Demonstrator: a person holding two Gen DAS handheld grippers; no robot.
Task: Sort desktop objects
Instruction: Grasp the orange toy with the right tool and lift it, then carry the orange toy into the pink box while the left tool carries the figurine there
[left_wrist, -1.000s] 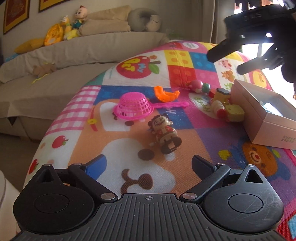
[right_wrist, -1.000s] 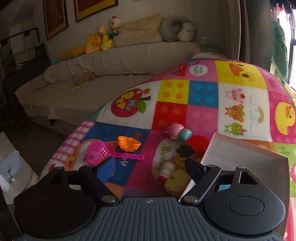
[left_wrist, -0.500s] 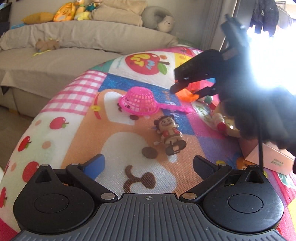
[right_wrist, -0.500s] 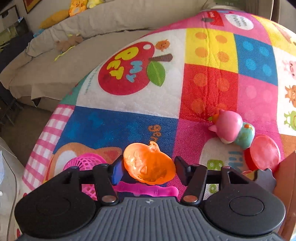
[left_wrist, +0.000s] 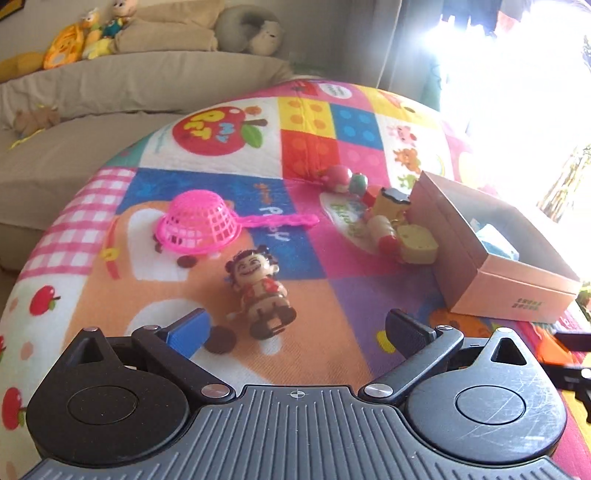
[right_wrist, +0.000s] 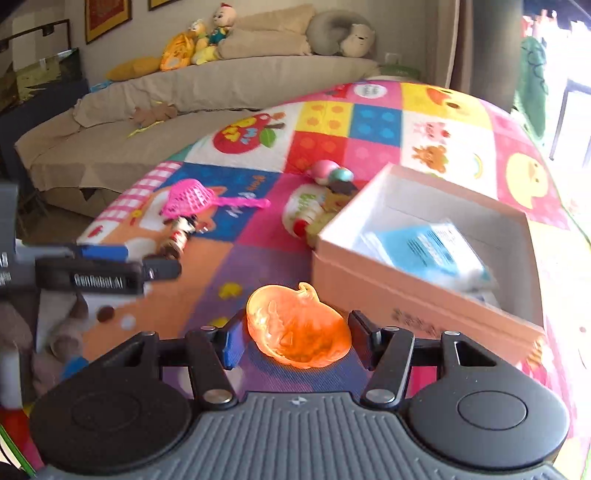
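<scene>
My right gripper (right_wrist: 293, 339) is shut on an orange pumpkin toy (right_wrist: 297, 330) and holds it above the mat, just in front of the open pink box (right_wrist: 373, 288). The box holds a blue packet (right_wrist: 424, 243). My left gripper (left_wrist: 295, 328) is open and empty, with a wind-up doll figure (left_wrist: 260, 291) lying on the mat between its fingers. A pink strainer (left_wrist: 199, 225) lies beyond the doll. A cluster of small toys (left_wrist: 391, 229) sits against the box's left wall (left_wrist: 439, 229). The left gripper (right_wrist: 110, 273) shows at the left of the right wrist view.
A colourful patchwork mat (left_wrist: 317, 122) covers the rounded surface. A pink and green ball toy (left_wrist: 343, 179) lies behind the toy cluster. A beige sofa (left_wrist: 129, 92) with plush toys stands behind. Bright window glare fills the right side.
My right gripper closed on the orange pumpkin toy, lifted it from beside the strainer and carried it right to the front of the pink box. My left gripper stayed open over the doll.
</scene>
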